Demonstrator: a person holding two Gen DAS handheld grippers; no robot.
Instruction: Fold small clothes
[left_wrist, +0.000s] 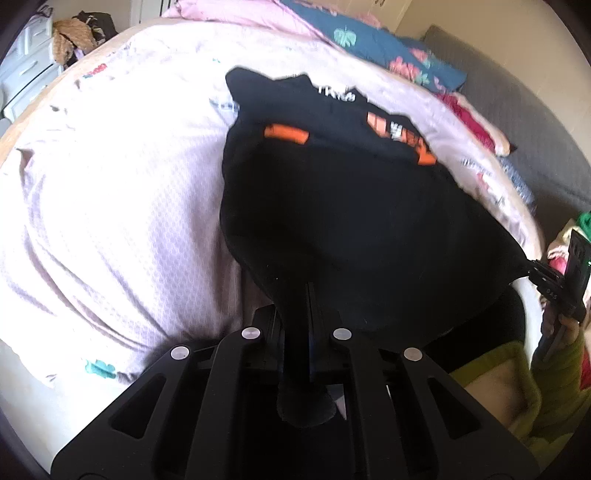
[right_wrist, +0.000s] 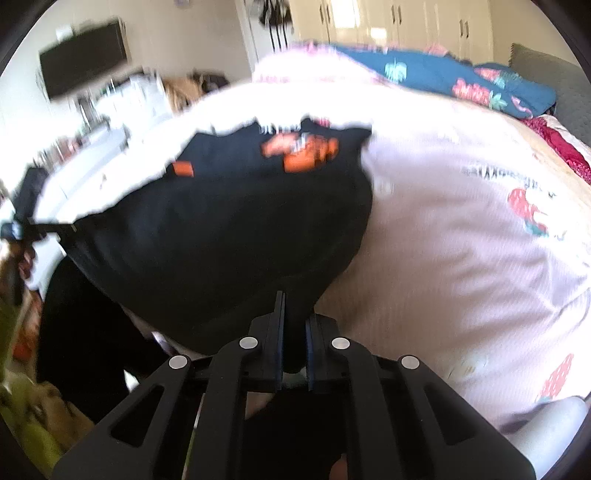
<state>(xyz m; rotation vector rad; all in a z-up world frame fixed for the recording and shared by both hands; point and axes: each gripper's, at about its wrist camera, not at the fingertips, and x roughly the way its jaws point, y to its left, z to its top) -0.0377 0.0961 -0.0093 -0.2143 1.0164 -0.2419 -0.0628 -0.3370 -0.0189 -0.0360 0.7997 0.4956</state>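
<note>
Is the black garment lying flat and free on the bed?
No, both the left gripper and the right gripper pinch its near edge.

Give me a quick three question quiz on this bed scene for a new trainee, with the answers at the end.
1. True or false: both grippers are shut on the black shirt.
2. What colour are the printed patches on the shirt? A green, B orange, C yellow.
3. What does the shirt lie on?

Key:
1. True. The left gripper and the right gripper each pinch a near corner of the shirt between their fingers.
2. B, orange.
3. A pale pink bedsheet, with a blue floral pillow at the far end.
</note>
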